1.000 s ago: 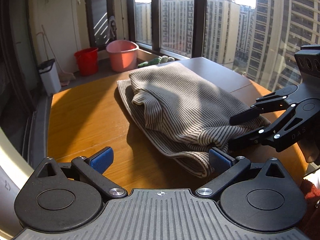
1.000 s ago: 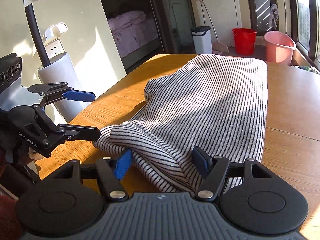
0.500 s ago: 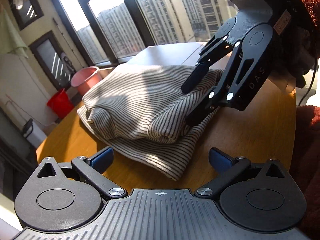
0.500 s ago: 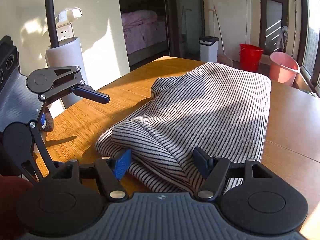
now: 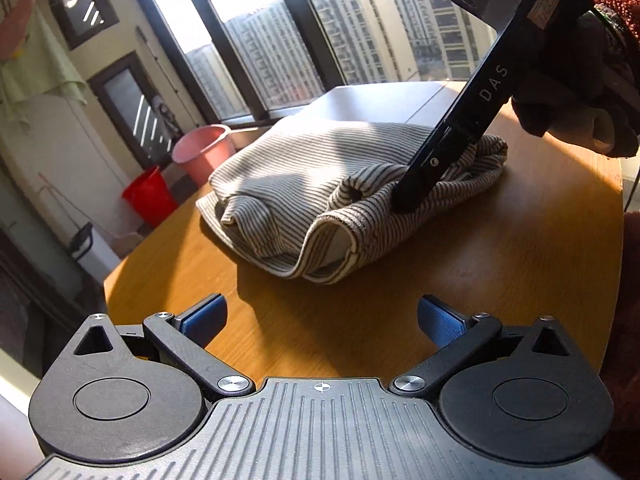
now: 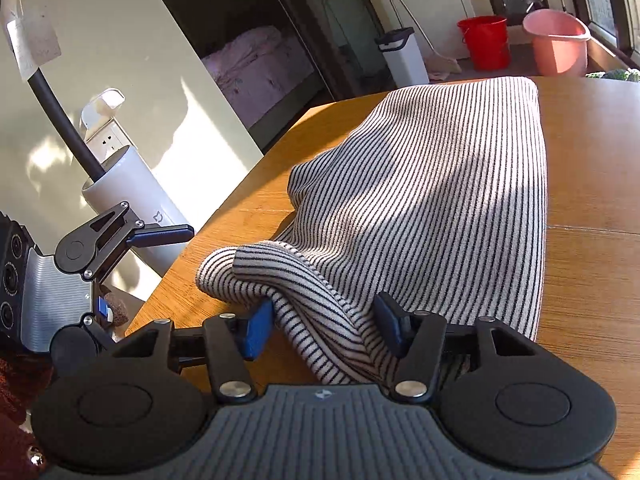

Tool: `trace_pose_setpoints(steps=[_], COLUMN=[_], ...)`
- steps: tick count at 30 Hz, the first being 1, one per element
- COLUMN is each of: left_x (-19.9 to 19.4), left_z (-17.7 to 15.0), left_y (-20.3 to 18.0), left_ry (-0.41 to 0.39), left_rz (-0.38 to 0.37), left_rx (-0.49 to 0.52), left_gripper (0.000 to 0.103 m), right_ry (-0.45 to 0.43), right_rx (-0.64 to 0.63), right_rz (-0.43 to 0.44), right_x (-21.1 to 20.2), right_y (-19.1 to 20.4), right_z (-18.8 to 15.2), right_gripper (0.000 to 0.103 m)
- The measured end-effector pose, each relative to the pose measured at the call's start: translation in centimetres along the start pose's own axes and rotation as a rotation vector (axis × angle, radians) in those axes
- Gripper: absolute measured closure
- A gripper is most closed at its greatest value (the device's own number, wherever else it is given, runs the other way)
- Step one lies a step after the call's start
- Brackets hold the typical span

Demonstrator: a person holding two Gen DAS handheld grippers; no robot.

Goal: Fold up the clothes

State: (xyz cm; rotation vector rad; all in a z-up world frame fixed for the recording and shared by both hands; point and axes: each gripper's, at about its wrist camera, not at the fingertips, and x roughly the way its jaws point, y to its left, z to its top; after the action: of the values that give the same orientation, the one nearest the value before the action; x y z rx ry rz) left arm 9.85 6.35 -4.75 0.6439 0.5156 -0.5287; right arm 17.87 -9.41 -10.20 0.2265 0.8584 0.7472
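Observation:
A grey-and-black striped garment [image 5: 320, 184] lies folded in a thick bundle on the round wooden table [image 5: 480, 280]; it also fills the right wrist view [image 6: 440, 184]. My left gripper [image 5: 320, 318] is open and empty, held above bare table short of the garment's near edge. My right gripper [image 6: 324, 322] is open, its blue pads either side of a raised fold at the garment's near end, without pinching it. In the left wrist view the right gripper [image 5: 416, 196] pokes down into the garment's right side. The left gripper [image 6: 132, 240] shows at the left of the right wrist view.
A pink bucket [image 5: 204, 150] and a red bucket [image 5: 150, 196] stand on the floor beyond the table, by a white bin [image 6: 404, 56]. Large windows run behind. A white cylinder [image 6: 132, 200] stands by the table's left edge. A bedroom doorway opens behind it.
My right gripper has dropped onto the garment's near end, and a fold now sits between its pads. My left gripper has backed away and tilted, and the garment's edge has bunched up.

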Motion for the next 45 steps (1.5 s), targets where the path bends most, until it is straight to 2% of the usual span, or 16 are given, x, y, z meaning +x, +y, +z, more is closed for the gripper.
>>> trace_pose_setpoints(steps=[6, 9, 13, 14, 16, 19, 22, 24, 26, 27, 30, 34, 36, 40, 43, 45], left_x=[3.8, 4.7, 5.0, 5.0, 5.3, 6.2, 7.4, 8.0, 8.3, 8.5, 7.8, 4.6, 3.1, 2.2, 5.1, 7.4], left_z=[2.0, 2.1, 2.1, 2.1, 2.5, 3.4, 3.5, 3.3, 3.0, 2.8, 2.5, 2.3, 2.4, 3.2, 3.9, 3.8], left_y=[-1.9, -3.3, -4.4, -4.6, -3.6, 0.3, 4.2, 5.4, 5.9, 6.2, 5.9, 6.5, 7.5, 9.1, 8.7, 8.0], left_ry=[-0.073, -0.157, -0.179, -0.181, -0.163, -0.114, -0.076, -0.065, -0.061, -0.059, -0.053, -0.096, -0.15, -0.23, -0.191, -0.139], left_rz=[0.04, 0.033, -0.02, -0.036, -0.101, -0.282, -0.447, -0.499, -0.517, -0.526, -0.498, -0.503, -0.507, -0.474, -0.514, -0.51], left_rx=[0.195, 0.3, 0.301, 0.289, 0.173, -0.144, -0.449, -0.555, -0.611, -0.639, -0.607, -0.533, -0.551, -0.591, -0.614, -0.608], left_gripper=[0.0, 0.003, 0.049, 0.051, 0.054, 0.054, 0.054, 0.054, 0.054, 0.054, 0.052, 0.027, 0.023, 0.032, 0.046, 0.048], right_ry=[-0.004, -0.009, -0.065, -0.069, -0.065, -0.063, -0.071, -0.077, -0.087, -0.088, -0.039, 0.037, 0.079, 0.152, 0.181, 0.18], right_rx=[-0.02, -0.133, -0.447, -0.511, -0.618, -0.727, -0.826, -0.91, -1.015, -1.052, -1.019, -0.993, -0.961, -0.944, -0.964, -0.967], right_rz=[-0.006, -0.065, -0.272, -0.313, -0.38, -0.476, -0.526, -0.567, -0.616, -0.639, -0.596, -0.535, -0.495, -0.458, -0.472, -0.476], right_x=[-0.1, -0.7, -3.2, -3.7, -4.6, -4.4, -2.3, -0.1, 2.1, 2.9, 3.5, 1.0, -1.2, -5.2, -7.6, -8.9], right_y=[0.2, 1.5, 4.7, 5.3, 6.2, 6.9, 7.3, 7.4, 7.5, 7.5, 7.5, 8.7, 9.7, 12.1, 14.1, 15.2], right_z=[-0.3, -0.3, -1.7, -2.2, -3.2, -4.4, -4.7, -4.8, -5.1, -5.1, -4.2, -4.2, -4.2, -4.1, -4.0, -3.0], right_gripper=[0.048, 0.048, 0.034, 0.03, 0.027, 0.026, 0.021, 0.02, 0.026, 0.051, 0.074, 0.079, 0.079, 0.079, 0.079, 0.079])
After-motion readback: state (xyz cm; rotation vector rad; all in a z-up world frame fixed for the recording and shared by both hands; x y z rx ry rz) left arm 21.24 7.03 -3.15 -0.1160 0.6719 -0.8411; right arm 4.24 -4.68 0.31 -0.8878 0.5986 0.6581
